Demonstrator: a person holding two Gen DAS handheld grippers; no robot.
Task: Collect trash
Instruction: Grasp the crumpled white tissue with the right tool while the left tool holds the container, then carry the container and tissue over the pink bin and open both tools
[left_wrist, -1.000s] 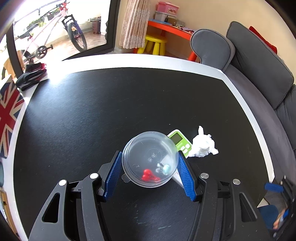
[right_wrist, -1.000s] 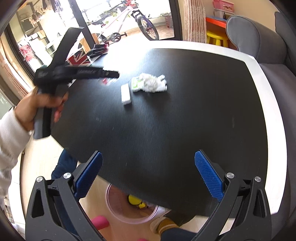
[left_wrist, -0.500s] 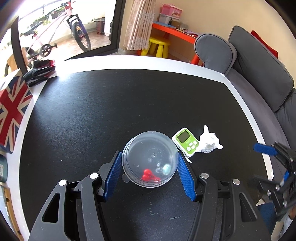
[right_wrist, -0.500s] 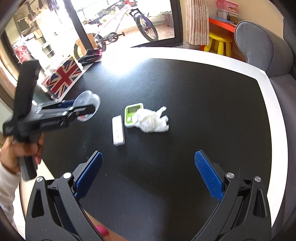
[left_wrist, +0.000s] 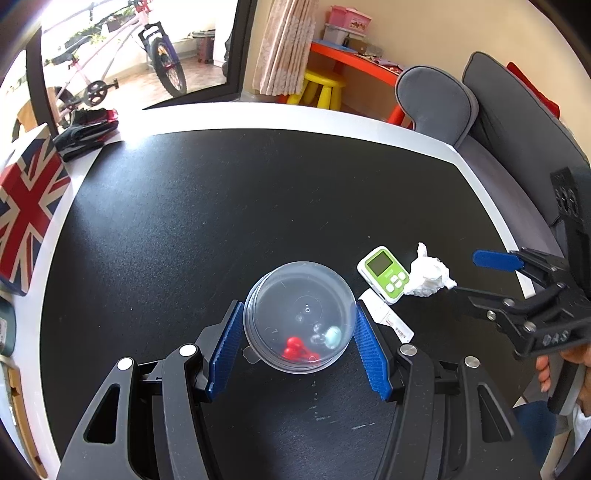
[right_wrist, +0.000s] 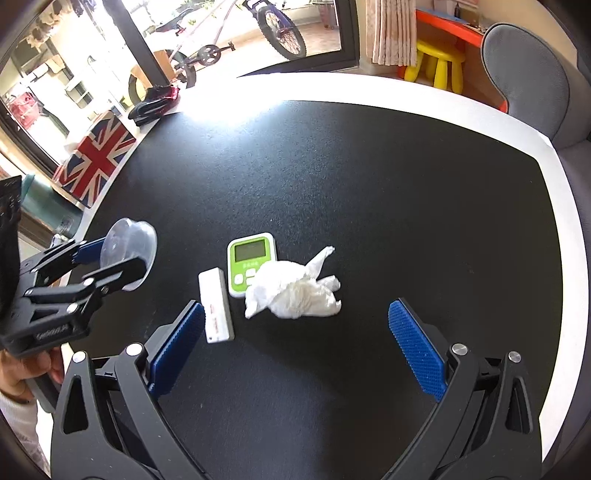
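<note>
Now, what we see, item by item:

Left gripper (left_wrist: 300, 345): we hold a clear plastic cup (left_wrist: 300, 317) between its blue pads, one pad pressed on each side. We see down into the cup, where a red piece and a pale blue-green piece lie against its wall. In the right wrist view the same gripper (right_wrist: 110, 258) sits at the left edge of the table, carried by a hand (right_wrist: 22, 373) in a white sleeve, with the cup (right_wrist: 129, 254) lifted off the surface.

Right gripper (right_wrist: 295, 347): our fingers stand wide apart with nothing between the pads. It hovers over the near part of the table, with the tissue just beyond the gap. In the left wrist view it (left_wrist: 476, 275) comes in from the right, its pads close to the tissue.

Crumpled white tissue (right_wrist: 291, 291): it lies on the black tabletop, its left edge resting over the timer's lower right corner.

Green timer (right_wrist: 251, 264): flat on the table, between the tissue and the white box.

White box (right_wrist: 216, 306): a slim one, just left of the timer, its near end close to our right gripper's left pad.

Table (right_wrist: 369, 177): black top with a white rim.

Union Jack box (right_wrist: 96, 158): at the far left edge of the table.
</note>
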